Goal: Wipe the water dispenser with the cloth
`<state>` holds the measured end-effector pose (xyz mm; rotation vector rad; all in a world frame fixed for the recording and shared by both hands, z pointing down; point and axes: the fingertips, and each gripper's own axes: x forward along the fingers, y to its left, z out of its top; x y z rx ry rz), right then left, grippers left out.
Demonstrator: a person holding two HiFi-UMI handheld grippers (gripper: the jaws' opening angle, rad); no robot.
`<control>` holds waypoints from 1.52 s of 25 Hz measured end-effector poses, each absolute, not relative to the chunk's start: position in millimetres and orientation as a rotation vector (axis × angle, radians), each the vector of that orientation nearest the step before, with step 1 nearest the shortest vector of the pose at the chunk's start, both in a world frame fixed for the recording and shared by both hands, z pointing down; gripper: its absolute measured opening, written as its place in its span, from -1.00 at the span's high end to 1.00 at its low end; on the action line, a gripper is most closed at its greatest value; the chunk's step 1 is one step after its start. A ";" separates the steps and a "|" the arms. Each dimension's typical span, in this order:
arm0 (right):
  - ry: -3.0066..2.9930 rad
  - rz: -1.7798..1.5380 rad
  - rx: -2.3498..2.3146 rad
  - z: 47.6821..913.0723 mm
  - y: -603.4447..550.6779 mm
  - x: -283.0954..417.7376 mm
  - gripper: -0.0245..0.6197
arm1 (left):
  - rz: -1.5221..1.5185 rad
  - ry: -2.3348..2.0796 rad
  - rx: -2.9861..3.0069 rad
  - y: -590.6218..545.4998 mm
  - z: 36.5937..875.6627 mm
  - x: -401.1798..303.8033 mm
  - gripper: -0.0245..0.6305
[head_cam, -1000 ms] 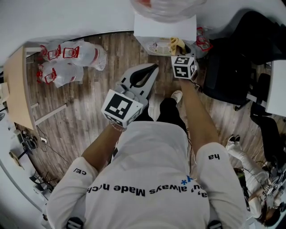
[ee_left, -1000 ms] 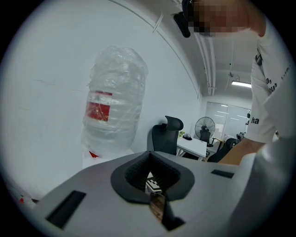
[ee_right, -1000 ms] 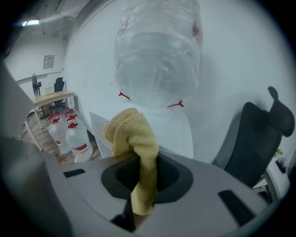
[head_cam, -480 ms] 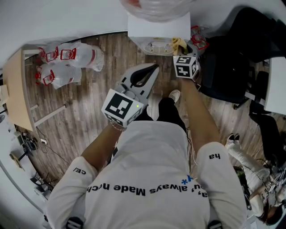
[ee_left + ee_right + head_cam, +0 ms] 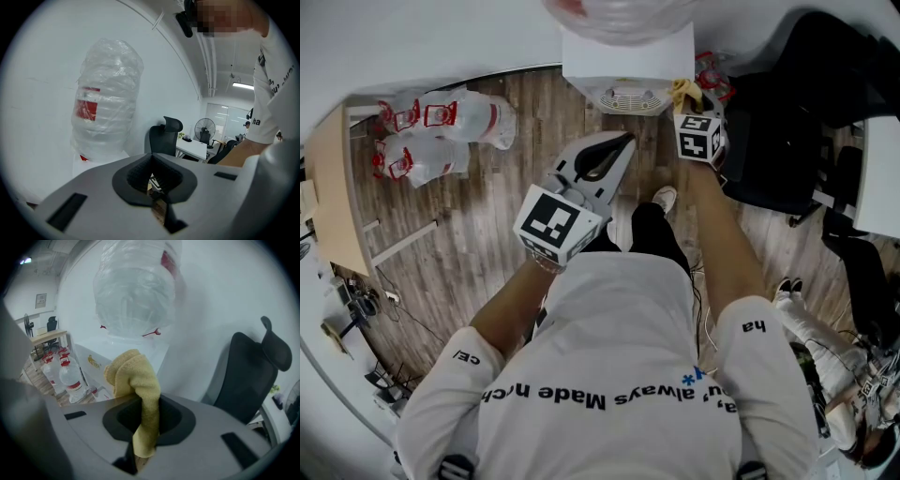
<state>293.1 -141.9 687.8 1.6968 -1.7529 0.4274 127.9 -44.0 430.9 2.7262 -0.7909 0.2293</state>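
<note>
1. The left gripper (image 5: 622,142) hovers in front of the person's chest above the wooden floor (image 5: 487,234). Its jaws are pressed together with nothing between them.
2. Farther out, the right gripper (image 5: 687,101) is extended on an outstretched arm. Its jaws are clamped on the yellow cloth (image 5: 137,380), which bunches above them and hangs down through them.
3. The cloth (image 5: 684,91) sits at the front right corner of the white water dispenser (image 5: 623,58). Whether it touches the dispenser cannot be told.
4. A plastic-wrapped water bottle (image 5: 136,287) stands on top of the dispenser.
5. A black office chair (image 5: 787,122) stands to the right, and spare bottles (image 5: 441,131) lie on the floor to the left.
</note>
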 end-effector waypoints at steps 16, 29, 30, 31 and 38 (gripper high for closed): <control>-1.852 0.429 1.696 678.0 -129.6 241.9 0.74 | 0.220 -0.836 2.712 -49.8 430.8 100.2 0.87; -1.987 0.424 1.545 684.6 -138.7 144.0 0.74 | 0.220 -0.965 2.650 -49.1 441.2 52.6 0.87; -1.997 0.423 1.534 685.1 -140.6 136.3 0.74 | 0.220 -0.976 2.642 -49.6 442.1 47.8 0.87; -2.007 0.424 1.522 685.8 -142.4 128.5 0.74 | 0.221 -0.987 2.634 -49.9 443.3 43.3 0.87; -2.043 0.428 1.457 692.7 -154.0 85.8 0.74 | 0.226 -1.047 2.593 -51.3 451.2 14.8 0.87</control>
